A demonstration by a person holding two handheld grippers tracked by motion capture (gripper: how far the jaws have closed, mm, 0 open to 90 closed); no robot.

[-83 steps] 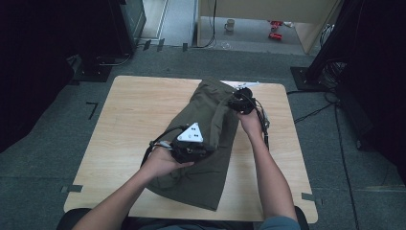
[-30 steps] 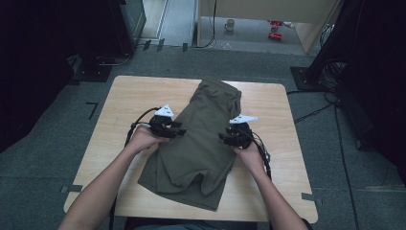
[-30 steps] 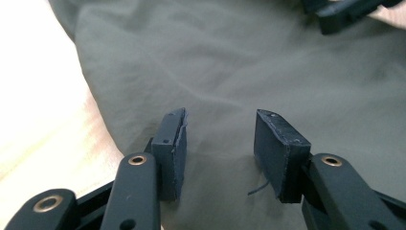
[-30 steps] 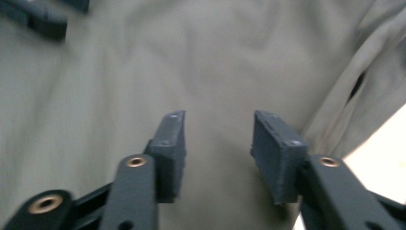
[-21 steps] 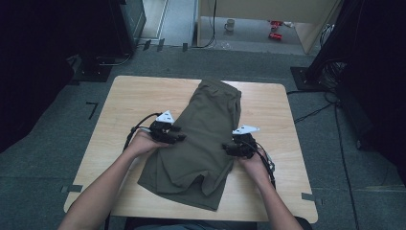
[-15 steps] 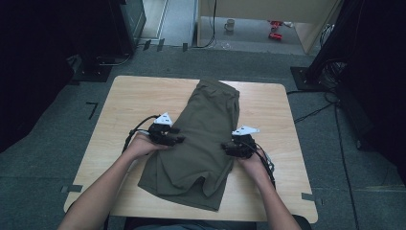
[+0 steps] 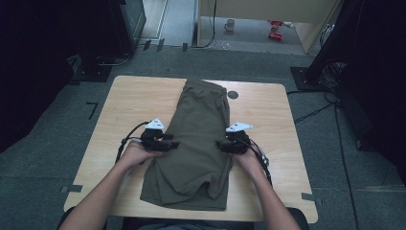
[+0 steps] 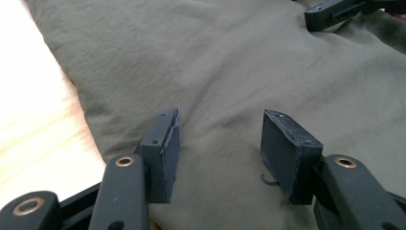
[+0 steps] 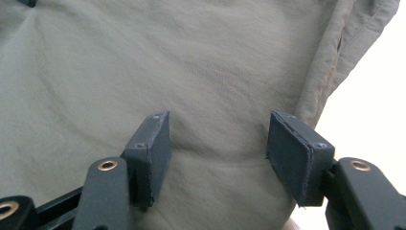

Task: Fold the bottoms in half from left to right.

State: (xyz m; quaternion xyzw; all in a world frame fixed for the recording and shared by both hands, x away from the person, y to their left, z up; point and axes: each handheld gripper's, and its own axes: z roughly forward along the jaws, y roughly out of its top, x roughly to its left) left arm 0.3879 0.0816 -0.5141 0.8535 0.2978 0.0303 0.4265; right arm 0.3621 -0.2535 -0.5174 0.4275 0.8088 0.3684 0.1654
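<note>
Olive shorts (image 7: pixel 198 143) lie folded lengthwise down the middle of the wooden table (image 7: pixel 129 100), waistband at the far end, leg hems near the near edge. The left gripper (image 7: pixel 171 143) sits at the cloth's left edge, jaws parted over the fabric, gripping nothing. The right gripper (image 7: pixel 221 145) sits at the right edge, likewise parted and empty-handed. Both have just been opening. Bare tabletop runs along either side.
</note>
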